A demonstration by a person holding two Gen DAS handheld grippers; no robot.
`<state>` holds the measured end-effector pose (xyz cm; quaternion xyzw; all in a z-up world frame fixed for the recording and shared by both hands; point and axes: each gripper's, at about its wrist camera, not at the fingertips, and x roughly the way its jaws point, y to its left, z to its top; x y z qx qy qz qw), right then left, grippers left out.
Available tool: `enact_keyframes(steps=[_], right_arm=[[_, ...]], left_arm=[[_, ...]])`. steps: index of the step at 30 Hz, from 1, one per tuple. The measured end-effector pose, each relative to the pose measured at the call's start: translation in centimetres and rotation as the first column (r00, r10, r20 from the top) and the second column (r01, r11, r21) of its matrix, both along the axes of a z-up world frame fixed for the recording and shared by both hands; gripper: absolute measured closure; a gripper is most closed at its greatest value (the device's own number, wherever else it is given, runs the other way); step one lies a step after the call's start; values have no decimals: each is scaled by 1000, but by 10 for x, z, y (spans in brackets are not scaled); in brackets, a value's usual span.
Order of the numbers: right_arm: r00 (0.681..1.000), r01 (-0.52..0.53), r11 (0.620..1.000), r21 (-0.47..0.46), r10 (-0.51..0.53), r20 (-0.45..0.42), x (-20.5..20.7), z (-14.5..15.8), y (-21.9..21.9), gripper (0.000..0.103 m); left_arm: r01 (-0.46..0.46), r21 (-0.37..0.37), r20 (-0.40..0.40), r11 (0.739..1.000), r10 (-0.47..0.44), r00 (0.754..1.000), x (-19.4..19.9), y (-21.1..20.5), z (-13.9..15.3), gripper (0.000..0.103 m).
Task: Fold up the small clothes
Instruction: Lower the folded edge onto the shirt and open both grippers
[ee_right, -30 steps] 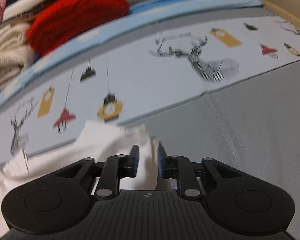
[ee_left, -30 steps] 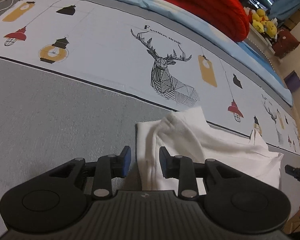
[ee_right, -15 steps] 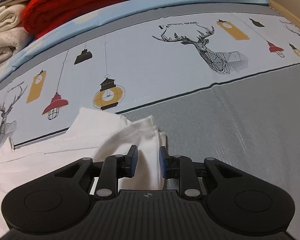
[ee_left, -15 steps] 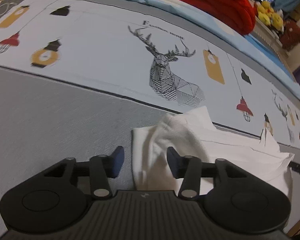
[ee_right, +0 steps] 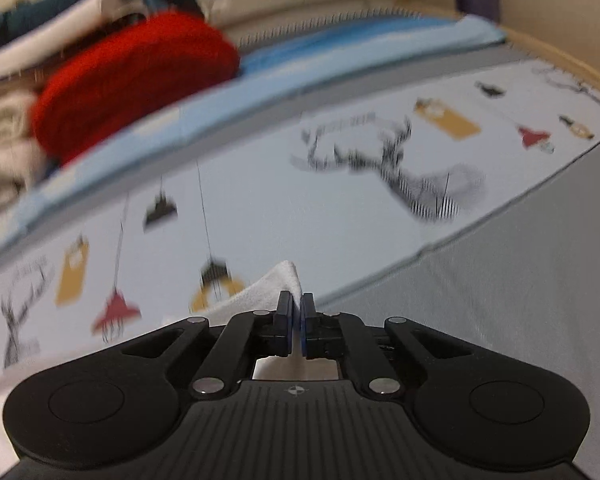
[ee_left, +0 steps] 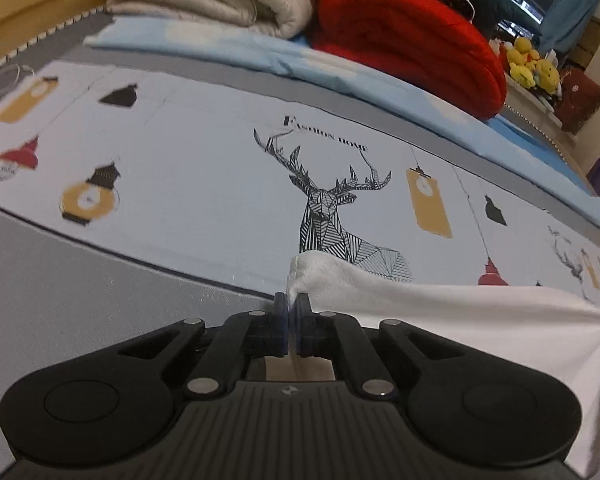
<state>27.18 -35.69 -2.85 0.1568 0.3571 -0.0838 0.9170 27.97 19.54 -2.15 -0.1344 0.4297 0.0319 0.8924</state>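
Left gripper (ee_left: 291, 322) is clamped on one corner of the white garment (ee_left: 440, 304), and the right gripper (ee_right: 297, 322) pinches another corner. Between them the cloth is stretched taut just in front of the printed deer (ee_left: 332, 208) on the bedsheet (ee_left: 180, 168). Only the grasp looks done; no finished fold shows, though the right view is blurred, so folding probably remains entirely ahead.
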Motion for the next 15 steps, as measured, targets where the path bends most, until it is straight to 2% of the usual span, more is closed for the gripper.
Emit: enact_keyframes(steps=[2, 3, 4, 5, 7, 11, 12, 13, 15], right_arm=[[1000, -1, 1000, 3, 1, 18, 2, 2, 1, 96], [1000, -4, 1000, -1, 4, -3, 5, -1, 3, 87], [999, -13, 1000, -2, 13, -38, 7, -4, 5, 83], [997, -31, 1000, 4, 31, -75, 8, -8, 6, 79], [988, -62, 998, 2, 61, -141, 8, -15, 7, 79], [945, -110, 994, 12, 108, -309, -2, -36, 9, 78], [935, -120, 993, 5, 115, -335, -7, -39, 9, 72], [930, -128, 992, 0, 120, -348, -12, -40, 8, 69], [930, -140, 990, -3, 130, -344, -25, -37, 8, 67]], left_arm=[[2, 27, -21, 1000, -1, 1000, 0, -5, -2, 92], [15, 12, -49, 1000, -14, 999, 0, -4, -5, 82], [19, -9, -72, 1000, -19, 997, -1, -3, -7, 77], [21, -25, -93, 999, -23, 995, -4, -1, -9, 77], [37, -54, -159, 998, -45, 986, -8, 0, -17, 73], [106, -88, -282, 990, -127, 951, -25, -5, -33, 62], [130, -75, -306, 989, -147, 941, -30, -8, -36, 55], [148, -63, -321, 987, -160, 933, -36, -10, -37, 52], [174, -52, -339, 983, -182, 923, -48, -14, -39, 51]])
